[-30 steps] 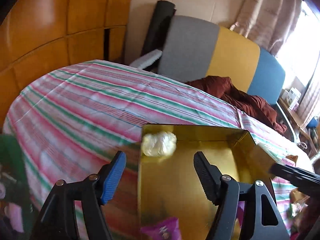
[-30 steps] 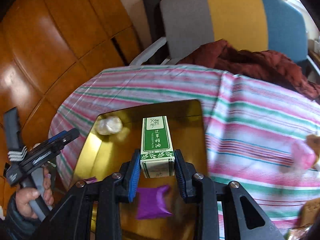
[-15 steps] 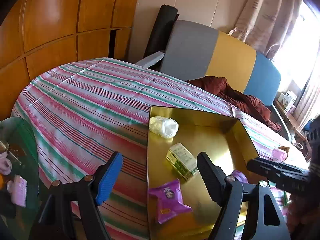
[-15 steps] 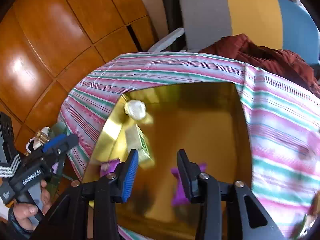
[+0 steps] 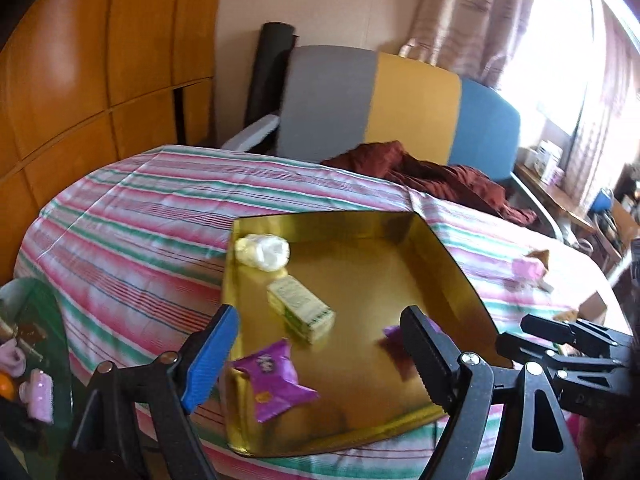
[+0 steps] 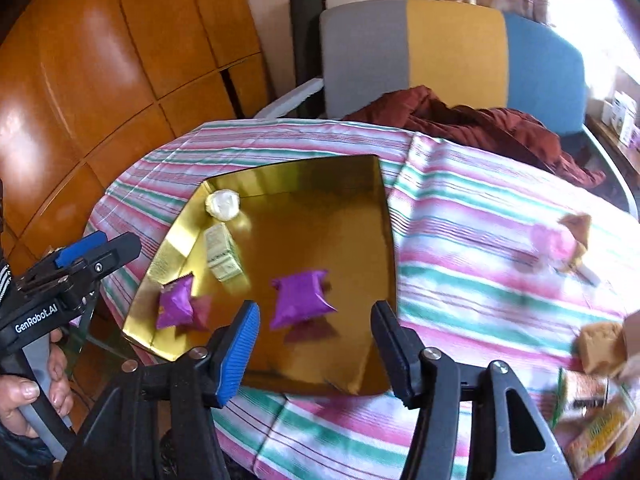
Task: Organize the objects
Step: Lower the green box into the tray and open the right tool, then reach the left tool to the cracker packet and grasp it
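Gold tray (image 6: pixel 376 184) lay on the striped tabletop (image 6: pixel 480 240), holding green box (image 6: pixel 222 252), white wad (image 6: pixel 223 204), two purple packets (image 6: pixel 300 298), left hand-held gripper (image 5: pixel 316 348) and right hand-held gripper (image 6: pixel 316 340) above its near edge, jaws opening, both empty

We see strong daylight from window (image 5: pixel 560 60) at upper right, blown out white. Far from window, wooden panels (image 6: pixel 100 80) carry soft glare patches. Gold tray (image 5: pixel 360 220) mirrors its contents. Motion blur smears items on striped cloth (image 6: pixel 480 240) below window. Fisheye bends edges; corners go black.
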The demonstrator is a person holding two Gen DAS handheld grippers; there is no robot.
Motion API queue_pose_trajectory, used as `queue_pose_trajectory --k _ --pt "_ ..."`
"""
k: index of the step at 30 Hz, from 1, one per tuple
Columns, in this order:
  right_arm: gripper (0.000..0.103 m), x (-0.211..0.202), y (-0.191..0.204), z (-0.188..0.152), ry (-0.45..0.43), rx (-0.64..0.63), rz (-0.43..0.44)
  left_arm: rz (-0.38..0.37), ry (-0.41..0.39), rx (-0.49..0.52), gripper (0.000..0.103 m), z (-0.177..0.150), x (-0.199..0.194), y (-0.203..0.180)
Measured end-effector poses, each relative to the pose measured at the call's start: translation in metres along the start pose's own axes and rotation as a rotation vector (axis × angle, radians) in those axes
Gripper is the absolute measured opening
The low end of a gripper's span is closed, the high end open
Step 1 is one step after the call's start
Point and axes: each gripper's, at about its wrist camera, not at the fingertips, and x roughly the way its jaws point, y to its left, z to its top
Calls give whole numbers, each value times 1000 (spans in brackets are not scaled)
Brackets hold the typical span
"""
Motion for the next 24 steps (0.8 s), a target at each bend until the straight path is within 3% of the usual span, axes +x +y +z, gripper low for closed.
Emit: queue_pose_trajectory --k 14,24 --pt "59 -46 -95 -33 -34 185 -168 -142 43 166 84 -7 9 -70" --pt "59 -134 -185 -57 -137 369 -394 -314 60 327 83 -5 17 -141"
